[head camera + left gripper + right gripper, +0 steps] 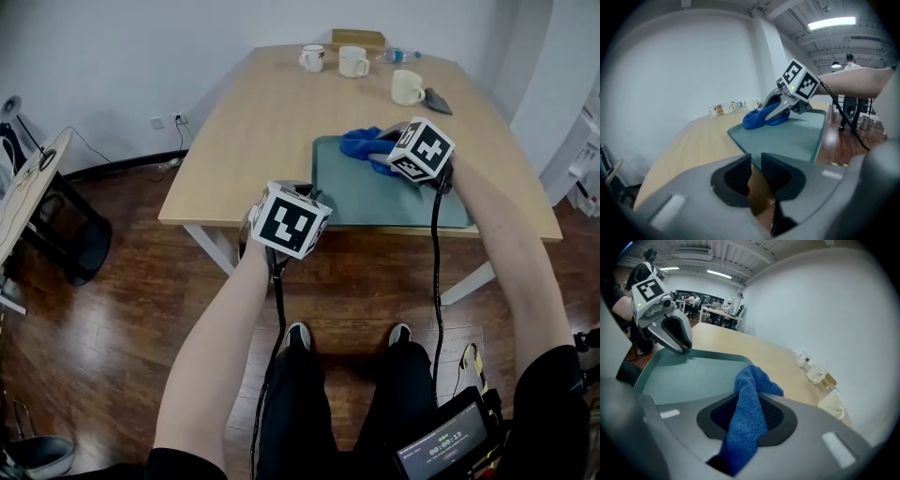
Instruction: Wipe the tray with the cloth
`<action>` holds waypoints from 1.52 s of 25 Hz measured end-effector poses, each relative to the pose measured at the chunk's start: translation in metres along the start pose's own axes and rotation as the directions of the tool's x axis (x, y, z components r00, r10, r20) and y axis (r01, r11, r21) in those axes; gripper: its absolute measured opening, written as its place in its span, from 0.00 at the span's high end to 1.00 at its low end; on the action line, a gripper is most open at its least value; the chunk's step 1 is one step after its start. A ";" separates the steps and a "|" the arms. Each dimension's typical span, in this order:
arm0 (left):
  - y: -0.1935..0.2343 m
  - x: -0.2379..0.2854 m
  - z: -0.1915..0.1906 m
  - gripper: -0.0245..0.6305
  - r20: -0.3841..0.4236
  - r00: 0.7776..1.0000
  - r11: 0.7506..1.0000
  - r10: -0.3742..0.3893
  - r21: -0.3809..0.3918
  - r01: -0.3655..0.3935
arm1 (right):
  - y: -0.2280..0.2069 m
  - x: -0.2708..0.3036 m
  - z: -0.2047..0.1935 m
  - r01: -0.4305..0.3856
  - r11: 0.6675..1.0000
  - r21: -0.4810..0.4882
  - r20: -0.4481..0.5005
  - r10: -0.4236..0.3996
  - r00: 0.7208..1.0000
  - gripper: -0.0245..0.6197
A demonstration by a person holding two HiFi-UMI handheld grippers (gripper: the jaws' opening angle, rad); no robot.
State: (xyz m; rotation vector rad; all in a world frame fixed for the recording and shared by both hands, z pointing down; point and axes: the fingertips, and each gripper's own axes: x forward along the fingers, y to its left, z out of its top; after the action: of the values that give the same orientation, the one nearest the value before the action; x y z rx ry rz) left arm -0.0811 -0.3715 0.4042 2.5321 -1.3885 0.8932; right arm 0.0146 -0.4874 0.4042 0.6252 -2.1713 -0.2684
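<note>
A green tray [375,202] lies on the wooden table [253,141] along its near edge. My right gripper [382,141] is shut on a blue cloth [361,145], which rests bunched on the tray's far left part. In the right gripper view the cloth [747,413] hangs out from between the jaws of my right gripper [750,404] over the tray [689,376]. My left gripper [305,192] is at the tray's near left corner. Its jaws [756,161] stand almost together on the tray's rim [740,146]. The left gripper [684,348] also shows in the right gripper view, with its tips on that corner.
Three mugs [312,58] [353,62] [407,87] stand at the table's far end, with a plastic bottle [398,55], a flat box [357,38] and a dark object [437,100]. A black stand [80,248] is on the floor at the left.
</note>
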 end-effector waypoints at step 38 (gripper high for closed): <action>-0.002 -0.008 0.002 0.86 -0.012 1.000 1.000 0.013 -0.009 -0.013 | -0.033 -0.030 -0.050 0.096 0.994 0.043 -0.082 -0.093 0.992 0.80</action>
State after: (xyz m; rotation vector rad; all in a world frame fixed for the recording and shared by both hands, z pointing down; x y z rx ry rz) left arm -0.0821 -0.3656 0.3984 2.5096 -1.4042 0.9013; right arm 0.0808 -0.4986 0.4025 0.7542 -2.0798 -0.2391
